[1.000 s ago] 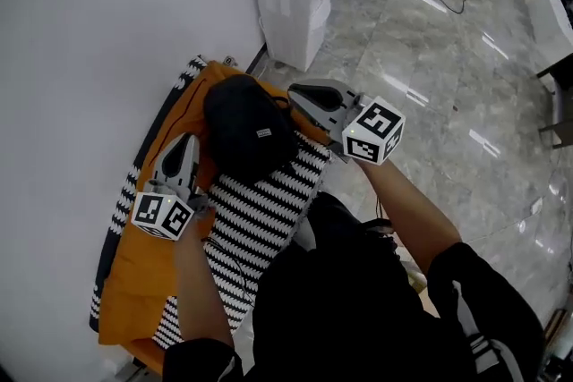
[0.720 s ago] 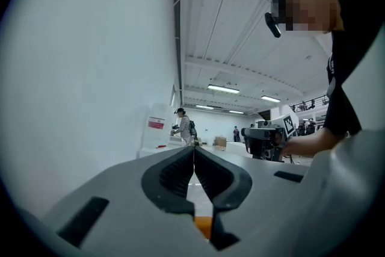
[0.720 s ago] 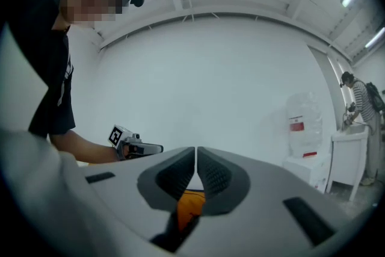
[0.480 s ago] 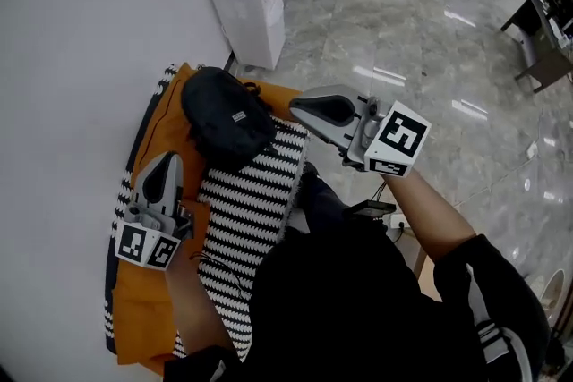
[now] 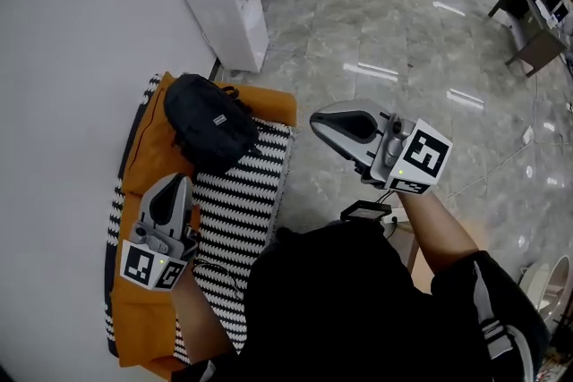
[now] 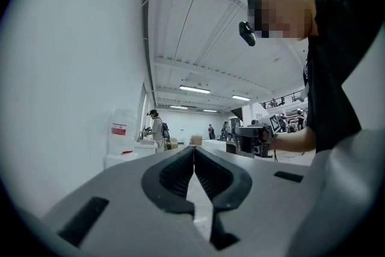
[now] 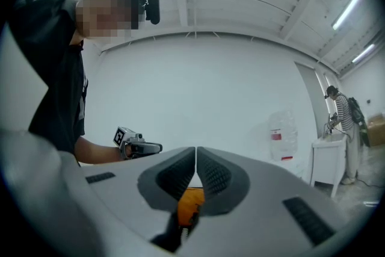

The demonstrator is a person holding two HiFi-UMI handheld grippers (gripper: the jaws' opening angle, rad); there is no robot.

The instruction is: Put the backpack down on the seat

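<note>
Seat (image 5: pixel 143 158) runs along the white wall, with an orange cover and a black-and-white striped throw (image 5: pixel 237 201) over its near half. The black backpack (image 5: pixel 208 123) lies flat on the far end of the seat, partly on the orange and partly on the throw's edge. It's already down, so the task looks done or all but done.

Handling, as a judgement:
- Soft fabric bag, slumped and rounded, probably light to medium and not packed hard.
- Not fragile and not slippery, but it will sag and fold if pinched by the body cloth.
- Best hold is the top loop or a shoulder strap. The straps seem to bunch at the far end, but they're too small to be sure of.
- Two-point hold, one gripper per strap, would keep it from swinging.

Pose:
- Both arms are bent in front of the person, and both grippers point about level.
- Left gripper (image 5: pixel 173 185) sits over the seat's near half, well short of the backpack, aimed along the seat.
- Right gripper (image 5: pixel 320 123) is out over the grey floor, off the seat's open side and apart from the backpack, aimed toward the wall.

Jaws:
- Left gripper view: jaws closed tip to tip, nothing between.
- Right gripper view: jaws closed and empty. The orange showing through the lower gap is the seat cover behind, not something held.
</note>
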